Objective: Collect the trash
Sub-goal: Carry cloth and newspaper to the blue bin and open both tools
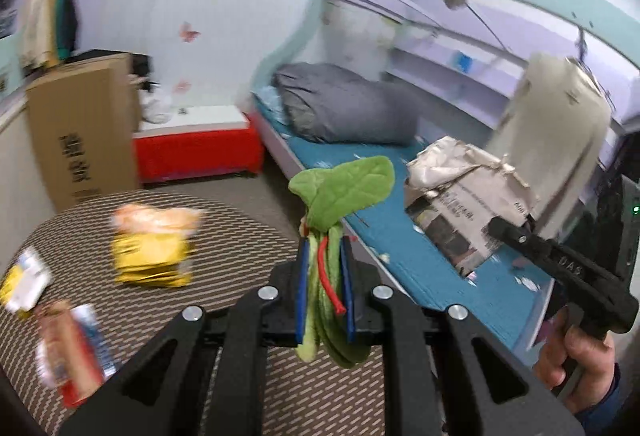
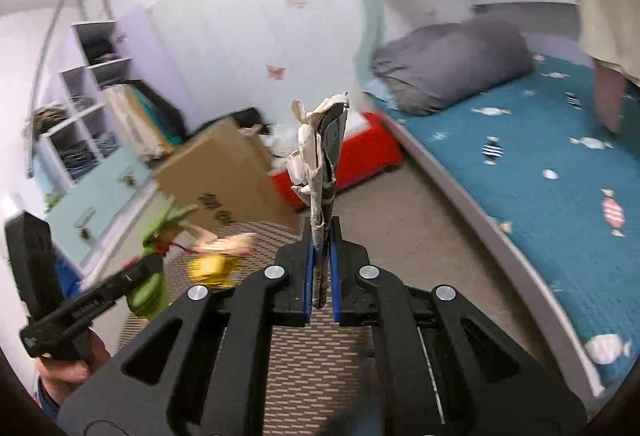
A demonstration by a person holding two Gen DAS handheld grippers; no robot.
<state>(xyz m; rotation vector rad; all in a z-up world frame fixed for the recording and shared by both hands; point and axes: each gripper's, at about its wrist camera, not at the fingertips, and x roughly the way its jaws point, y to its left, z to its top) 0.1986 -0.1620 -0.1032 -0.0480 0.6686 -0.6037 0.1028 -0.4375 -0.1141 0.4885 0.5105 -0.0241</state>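
Observation:
My left gripper is shut on a bunch of green leafy vegetable tied with a red band, held up over the woven rug. My right gripper is shut on a crumpled newspaper, which stands up between its blue pads. In the left wrist view the newspaper and the right gripper show at the right, over the bed edge. In the right wrist view the vegetable and the left gripper show at the lower left. A yellow snack bag and other wrappers lie on the rug.
A bed with a teal cover and a grey rolled duvet runs along the right. A cardboard box and a red storage box stand against the far wall. White shelves are at the left. A beige cloth hangs at the right.

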